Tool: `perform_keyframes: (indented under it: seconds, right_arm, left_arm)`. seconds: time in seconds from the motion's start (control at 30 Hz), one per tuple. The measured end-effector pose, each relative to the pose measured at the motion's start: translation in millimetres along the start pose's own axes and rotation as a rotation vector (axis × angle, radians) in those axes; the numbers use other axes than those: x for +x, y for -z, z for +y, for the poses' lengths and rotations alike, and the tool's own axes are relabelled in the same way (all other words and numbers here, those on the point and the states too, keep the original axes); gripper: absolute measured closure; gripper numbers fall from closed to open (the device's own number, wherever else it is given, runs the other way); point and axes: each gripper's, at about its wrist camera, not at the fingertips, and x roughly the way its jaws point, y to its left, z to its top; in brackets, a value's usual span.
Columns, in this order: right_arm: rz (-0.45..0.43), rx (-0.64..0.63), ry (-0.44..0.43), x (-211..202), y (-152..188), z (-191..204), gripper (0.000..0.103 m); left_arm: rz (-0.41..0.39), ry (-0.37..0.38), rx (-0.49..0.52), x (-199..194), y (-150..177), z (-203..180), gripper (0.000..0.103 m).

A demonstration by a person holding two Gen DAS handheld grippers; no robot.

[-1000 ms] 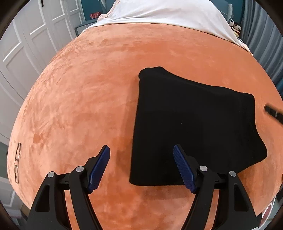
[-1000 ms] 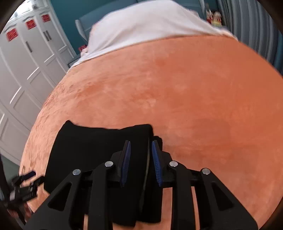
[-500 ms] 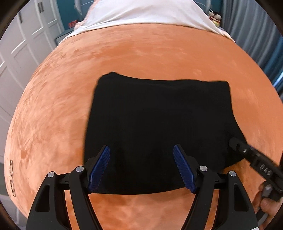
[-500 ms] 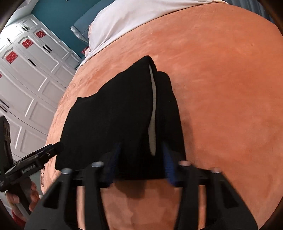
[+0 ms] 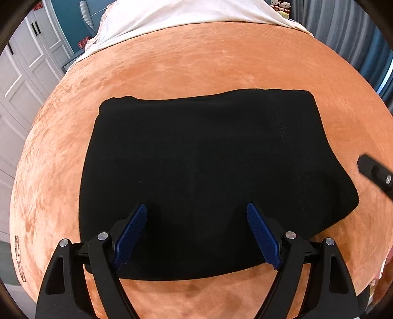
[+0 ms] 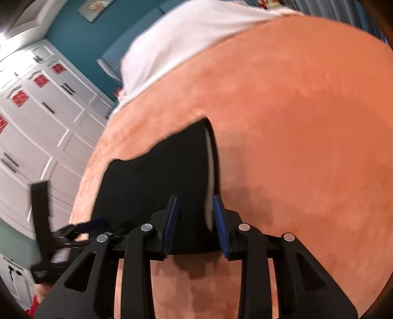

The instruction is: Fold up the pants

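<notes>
One folded black pants (image 5: 208, 176), one orange blanket (image 5: 196, 61), two hand-held grippers.

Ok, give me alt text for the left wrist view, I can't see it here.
Folded black pants lie flat on an orange bedspread, with the left tongs held wide open over their near edge, nothing pinched. The tip of the right tongs pokes in at the right edge, and a white sheet covers the far end.

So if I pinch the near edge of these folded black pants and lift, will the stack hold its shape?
Probably not: the pants are soft cloth lying limp on the orange blanket, so they would likely droop. The layers gape at the right edge, showing pale lining, so they may slide apart. The plush blanket probably drags them if pushed.
</notes>
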Motion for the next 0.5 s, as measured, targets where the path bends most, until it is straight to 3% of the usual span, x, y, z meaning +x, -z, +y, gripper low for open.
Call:
perform_keyframes:
  seconds: [0.1,0.17,0.33,0.5]
  right_arm:
    - [-0.018,-0.069,0.102,9,-12,-7,0.077]
    - [0.023,-0.147,0.191,29,-17,-10,0.077]
    - [0.1,-0.265,0.169,49,-11,-4,0.077]
    - [0.126,-0.295,0.031,45,-10,7,0.078]
  left_arm:
    - [0.0,0.005,0.005,-2,-2,-2,0.022]
    - [-0.007,0.003,0.013,-6,0,-3,0.022]
    - [-0.002,0.004,0.017,-4,-2,-3,0.022]
    - [0.006,0.001,0.004,1,-3,0,0.022]
